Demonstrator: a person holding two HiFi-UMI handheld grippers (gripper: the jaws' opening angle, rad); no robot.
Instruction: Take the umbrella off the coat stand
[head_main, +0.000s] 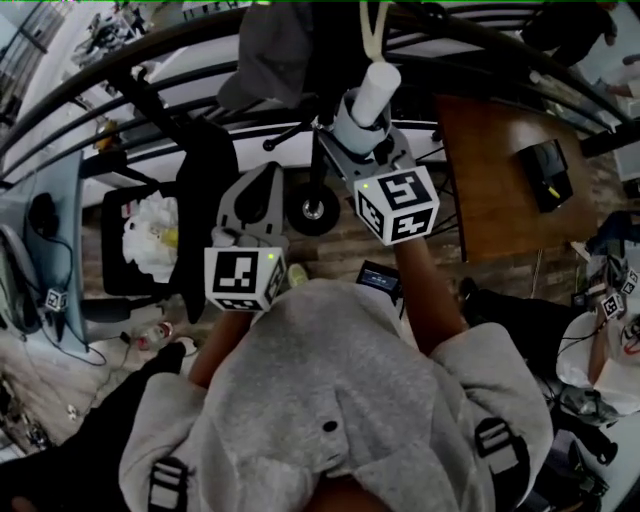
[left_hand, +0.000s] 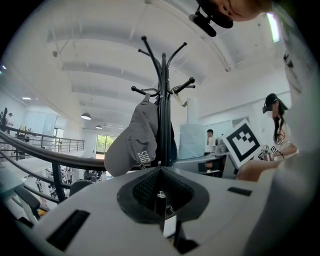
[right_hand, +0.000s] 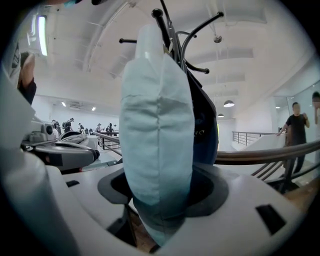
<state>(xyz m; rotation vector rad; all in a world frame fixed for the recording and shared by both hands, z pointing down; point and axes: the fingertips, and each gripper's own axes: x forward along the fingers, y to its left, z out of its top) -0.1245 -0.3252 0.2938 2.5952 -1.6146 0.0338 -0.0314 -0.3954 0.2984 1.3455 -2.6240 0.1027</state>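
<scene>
Seen from above over my grey hoodie (head_main: 330, 400), my right gripper (head_main: 368, 128) clamped a pale, rolled fabric umbrella (head_main: 377, 88). A cream loop (head_main: 374, 22) ran up from the umbrella's top end and out of the frame. My left gripper (head_main: 255, 195) hung just beside the right one, lower in the frame, carrying nothing. A grey cloth cap (head_main: 272, 55) hung beyond both grippers, and a brown wooden table (head_main: 495, 180) stood off to the right.

In the left gripper view, that gripper's jaws met in a thin seam with nothing between them. They faced the black metal coat stand (left_hand: 163, 100), which stood apart from them. The cap hung from a hook on the stand's left side.

In the right gripper view, the jaws pressed on either side of the umbrella's lower body. The umbrella stood upright just in front of the stand's pole, its top up among the curved hooks. A dark blue garment (right_hand: 206, 125) hung on the stand right behind it. Whether the loop sat on a hook, I could not tell. A dark curved handrail (right_hand: 260, 156) ran past on the right.
</scene>
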